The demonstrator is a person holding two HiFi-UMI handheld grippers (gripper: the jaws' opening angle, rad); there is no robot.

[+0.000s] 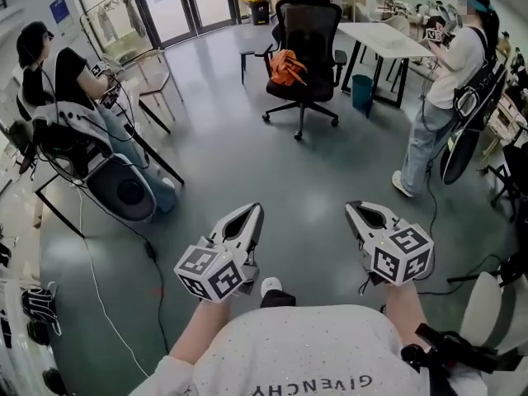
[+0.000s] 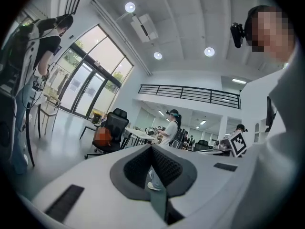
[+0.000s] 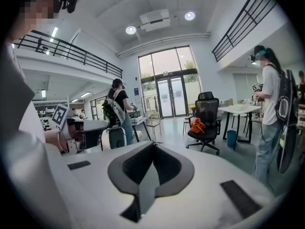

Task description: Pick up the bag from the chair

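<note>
Held low before torso: white left hand-held gripper (image 1: 254,211) and white right hand-held gripper (image 1: 351,208), jaws pressed together, empty, nothing within reach yet. Orange crumpled fabric bag (image 1: 288,67) slumped at left seat edge of black swivel office chair (image 1: 309,23), well apart across grey floor (image 1: 247,155); approach needed.

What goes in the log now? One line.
orange fabric bag: on black office chair, untouched | left gripper: shut, empty | right gripper: shut, empty

Orange bag (image 1: 288,67) crumpled on black chair (image 1: 307,23) seat
</note>
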